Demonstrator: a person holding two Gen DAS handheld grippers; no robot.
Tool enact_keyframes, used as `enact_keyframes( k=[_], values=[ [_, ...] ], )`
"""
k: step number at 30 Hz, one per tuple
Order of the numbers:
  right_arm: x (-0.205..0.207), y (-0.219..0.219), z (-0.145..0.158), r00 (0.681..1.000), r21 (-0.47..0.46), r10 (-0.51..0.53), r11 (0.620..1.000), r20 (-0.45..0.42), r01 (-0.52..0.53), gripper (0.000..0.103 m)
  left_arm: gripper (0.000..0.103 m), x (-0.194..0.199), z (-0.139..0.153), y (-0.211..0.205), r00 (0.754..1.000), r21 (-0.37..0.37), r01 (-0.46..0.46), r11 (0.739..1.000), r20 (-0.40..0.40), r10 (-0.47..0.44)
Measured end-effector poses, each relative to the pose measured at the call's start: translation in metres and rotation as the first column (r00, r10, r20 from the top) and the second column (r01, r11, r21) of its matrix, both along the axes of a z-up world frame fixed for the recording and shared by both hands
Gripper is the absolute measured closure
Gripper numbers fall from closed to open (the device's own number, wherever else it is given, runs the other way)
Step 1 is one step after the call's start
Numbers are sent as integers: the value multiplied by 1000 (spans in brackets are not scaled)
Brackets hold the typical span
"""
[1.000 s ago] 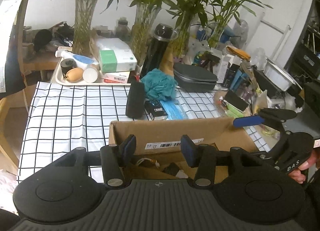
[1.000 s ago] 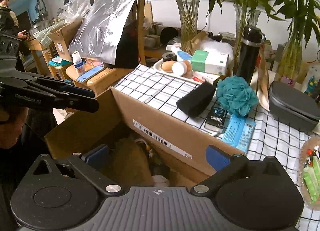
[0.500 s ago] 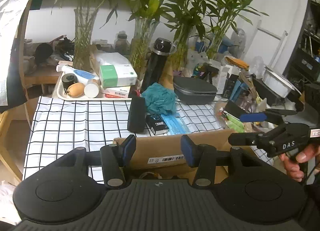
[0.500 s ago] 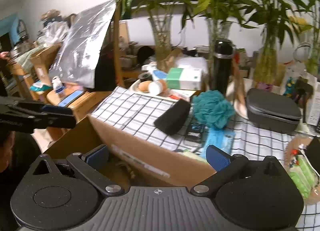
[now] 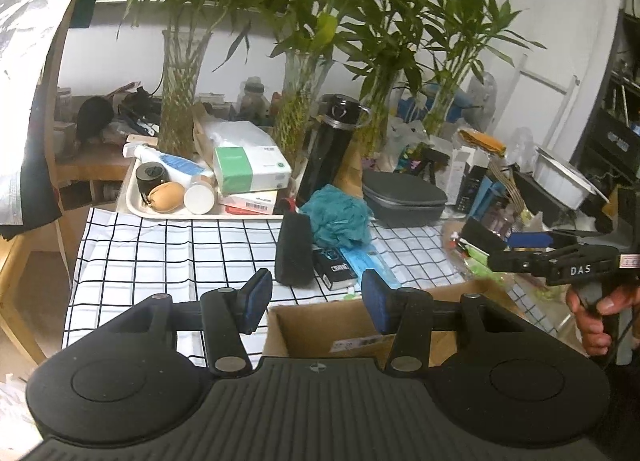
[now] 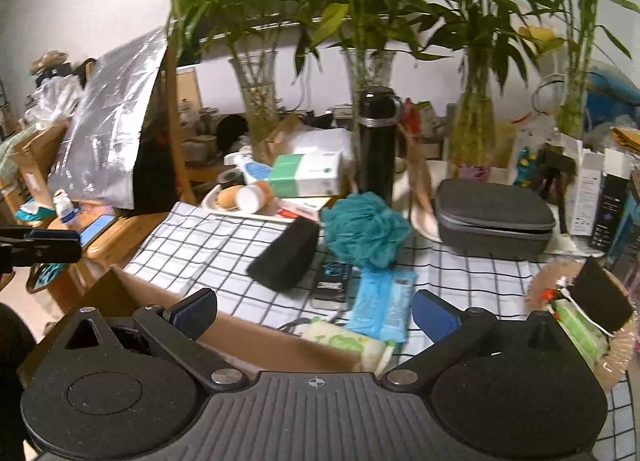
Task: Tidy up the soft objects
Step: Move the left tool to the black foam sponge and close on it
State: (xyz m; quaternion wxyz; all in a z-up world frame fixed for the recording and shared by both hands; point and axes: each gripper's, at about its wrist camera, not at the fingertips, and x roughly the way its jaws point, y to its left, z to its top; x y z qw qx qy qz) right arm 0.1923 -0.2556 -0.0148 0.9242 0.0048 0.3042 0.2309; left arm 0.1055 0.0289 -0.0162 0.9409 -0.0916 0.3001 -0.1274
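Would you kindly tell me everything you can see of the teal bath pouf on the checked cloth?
The pouf is a ruffled ball of teal mesh, soft and crumpled-looking. It rests on the checked cloth, in front of the black flask. The black sponge lies against its left side, and the blue packet sits just before it. No fingers touch it.

A black flask (image 5: 329, 149) stands behind what looks like a phone (image 6: 331, 280).

The left gripper (image 5: 316, 301) is open with nothing in it, above the edge of a brown box (image 5: 320, 325). On the checked tabletop (image 5: 160, 257) a black sponge (image 5: 294, 251) sits just beside a fluffy teal puff (image 5: 340, 219). At the right, a hand (image 5: 596, 317) holds the right gripper (image 5: 520, 247).
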Motion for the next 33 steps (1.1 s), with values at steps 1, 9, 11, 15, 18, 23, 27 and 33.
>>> enact_keyframes(
  k=[1, 9, 11, 15, 18, 23, 27, 33],
  values=[
    [3, -2, 0, 1000, 0, -9, 1000, -2, 9, 0, 54, 3, -1, 2, 1000, -2, -3, 1000, -2, 3],
    [24, -24, -8, 990, 24, -135, 990, -38, 136, 0, 54, 31, -10, 14, 1000, -1, -14, 1000, 17, 14],
    [29, -28, -11, 985, 25, -162, 986, -53, 164, 0, 54, 41, -15, 16, 1000, 7, -22, 1000, 18, 22],
    [40, -32, -18, 978, -5, -197, 980, -69, 197, 0, 54, 58, -27, 19, 999, 3, -28, 1000, 23, 28],
    [46, -34, -21, 975, -12, -208, 978, -76, 207, 0, 54, 70, -40, 23, 999, -15, -33, 999, 14, 34],
    [55, -38, -28, 970, -18, -224, 974, -95, 224, 0, 54, 82, -59, 31, 999, -25, -21, 999, -27, 21],
    [64, -39, -36, 968, -38, -223, 975, -113, 220, 0, 54, 97, -67, 32, 998, -1, -19, 1000, -57, 19],
    [76, -35, -44, 967, -66, -217, 975, -133, 210, 0, 54, 120, -83, 25, 996, 56, 26, 998, -88, -21]
  ],
)
